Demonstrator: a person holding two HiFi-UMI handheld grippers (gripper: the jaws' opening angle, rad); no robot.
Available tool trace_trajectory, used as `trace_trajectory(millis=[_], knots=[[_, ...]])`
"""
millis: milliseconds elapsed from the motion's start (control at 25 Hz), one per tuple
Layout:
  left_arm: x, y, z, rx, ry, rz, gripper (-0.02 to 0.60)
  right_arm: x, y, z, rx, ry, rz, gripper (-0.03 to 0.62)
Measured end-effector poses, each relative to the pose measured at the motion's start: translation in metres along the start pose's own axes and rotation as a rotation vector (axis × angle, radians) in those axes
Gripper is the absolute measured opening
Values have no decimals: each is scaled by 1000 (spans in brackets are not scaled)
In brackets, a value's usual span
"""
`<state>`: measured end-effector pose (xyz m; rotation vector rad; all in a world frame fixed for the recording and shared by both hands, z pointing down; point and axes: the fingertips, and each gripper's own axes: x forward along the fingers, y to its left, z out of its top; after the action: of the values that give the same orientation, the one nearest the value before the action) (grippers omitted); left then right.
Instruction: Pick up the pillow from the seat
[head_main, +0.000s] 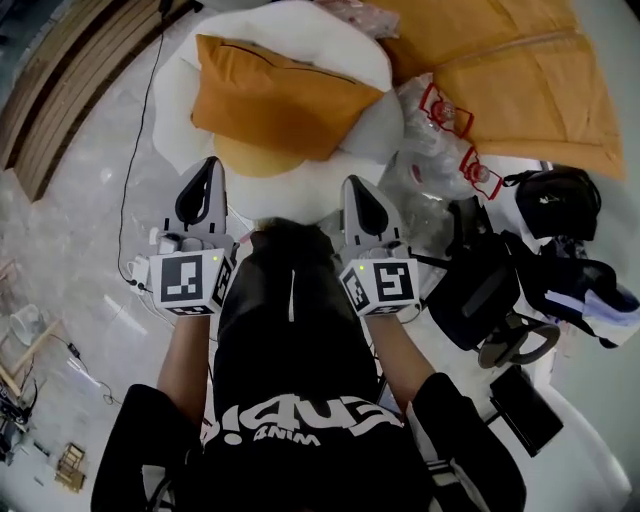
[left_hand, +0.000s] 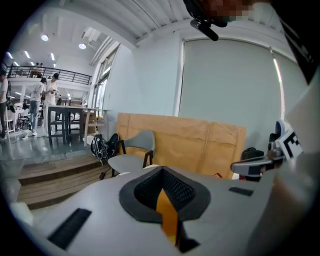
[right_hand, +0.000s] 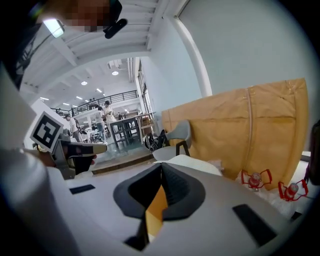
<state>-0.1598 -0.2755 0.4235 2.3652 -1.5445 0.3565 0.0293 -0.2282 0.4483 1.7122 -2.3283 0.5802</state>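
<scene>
Now left gripper (head_main: 211, 163) and right gripper (head_main: 353, 183) hover near the pillow (head_main: 272, 102) edge

Ahead of the fingertips of the left gripper (head_main: 212, 162) and right gripper (head_main: 353, 183), the path to the pillow (head_main: 275, 100) is open. Right of them, wrapped bottles (head_main: 440, 145) and black bags (head_main: 490, 285) crowd in (cardboard (head_main: 530, 80) behind). Left of them, floor (head_main: 90, 230) with one thin cable (head_main: 140, 130).

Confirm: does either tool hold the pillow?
No: the left tool and right tool are shut on nothing, and the pillow lies on the seat.
</scene>
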Motion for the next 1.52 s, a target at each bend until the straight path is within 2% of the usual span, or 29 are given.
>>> trace_trajectory(millis=[120,240,560,720,1040,1520], knots=[[14,5,-35,-7,21,-2,9,14,-3,-31,0,28,0,23],[28,7,-53,-12,30,-7,9,25,-11,-48,3,41,-8,21],[50,12,-60,-14,38,-1,9,43,-31,-47,2,31,-29,23],[68,17,-67,0,53,-16,9,59,-41,-59,-19,49,-30,22],[124,38,-110,54,112,-17,9,113,-71,-114,-24,131,-51,23],[218,58,-189,7,178,-24,9,192,-125,-188,-8,196,-124,23]])
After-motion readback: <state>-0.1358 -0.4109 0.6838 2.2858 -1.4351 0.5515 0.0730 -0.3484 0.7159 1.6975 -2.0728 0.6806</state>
